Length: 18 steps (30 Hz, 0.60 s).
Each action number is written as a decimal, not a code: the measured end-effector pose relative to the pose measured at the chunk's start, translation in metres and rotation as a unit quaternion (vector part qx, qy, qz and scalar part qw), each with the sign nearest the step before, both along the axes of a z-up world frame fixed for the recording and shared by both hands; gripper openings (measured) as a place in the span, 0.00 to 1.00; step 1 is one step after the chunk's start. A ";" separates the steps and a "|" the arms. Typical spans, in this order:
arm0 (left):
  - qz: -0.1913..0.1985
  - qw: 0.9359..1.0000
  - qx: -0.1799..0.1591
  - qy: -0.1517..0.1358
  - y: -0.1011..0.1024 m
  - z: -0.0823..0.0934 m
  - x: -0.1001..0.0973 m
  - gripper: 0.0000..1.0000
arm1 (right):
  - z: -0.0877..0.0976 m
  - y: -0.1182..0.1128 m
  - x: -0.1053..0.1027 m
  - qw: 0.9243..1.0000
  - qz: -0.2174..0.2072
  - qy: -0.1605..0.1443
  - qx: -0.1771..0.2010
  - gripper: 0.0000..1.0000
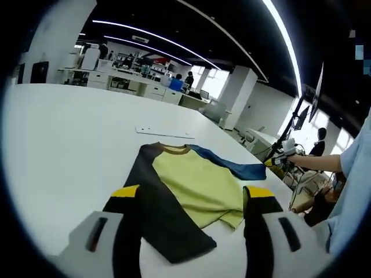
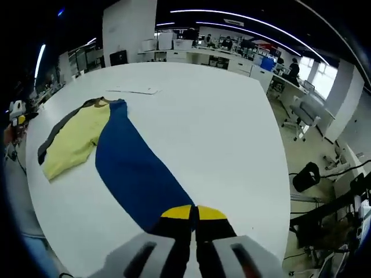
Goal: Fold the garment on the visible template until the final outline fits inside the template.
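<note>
In the left gripper view, the left gripper [image 1: 197,200] stood with jaws wide and empty over the garment [image 1: 194,185], spread on the white worktop [image 1: 69,139]; its black sleeve [image 1: 159,217] ran back between them. In the right gripper view, the right gripper [image 2: 194,215] had its jaws pinched together at the end of the blue sleeve [image 2: 136,171], which stretched away toward the yellow body, so I judged this gripper to be holding it.

Open office — dark ceiling with long light strips [image 1: 139,32], white desks [image 1: 122,81], bright windows [image 1: 214,81], office chair [image 2: 301,116].
</note>
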State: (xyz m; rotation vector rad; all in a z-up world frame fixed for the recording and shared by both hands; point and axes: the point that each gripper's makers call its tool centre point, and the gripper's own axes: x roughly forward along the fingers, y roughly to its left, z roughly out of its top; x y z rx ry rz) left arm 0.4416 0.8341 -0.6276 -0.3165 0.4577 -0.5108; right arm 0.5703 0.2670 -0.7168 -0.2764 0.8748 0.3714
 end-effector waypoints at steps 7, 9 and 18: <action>0.009 1.000 0.001 0.015 0.001 -0.004 -0.008 0.68 | -0.013 -0.021 0.034 1.000 -0.003 0.010 -0.022 0.00; 0.018 1.000 -0.008 0.020 0.004 -0.003 -0.012 0.68 | -0.016 -0.027 0.044 1.000 -0.008 0.010 -0.023 0.00; 0.045 0.998 -0.002 0.042 0.015 -0.004 -0.022 0.68 | -0.034 -0.048 0.088 1.000 -0.017 0.013 -0.022 0.00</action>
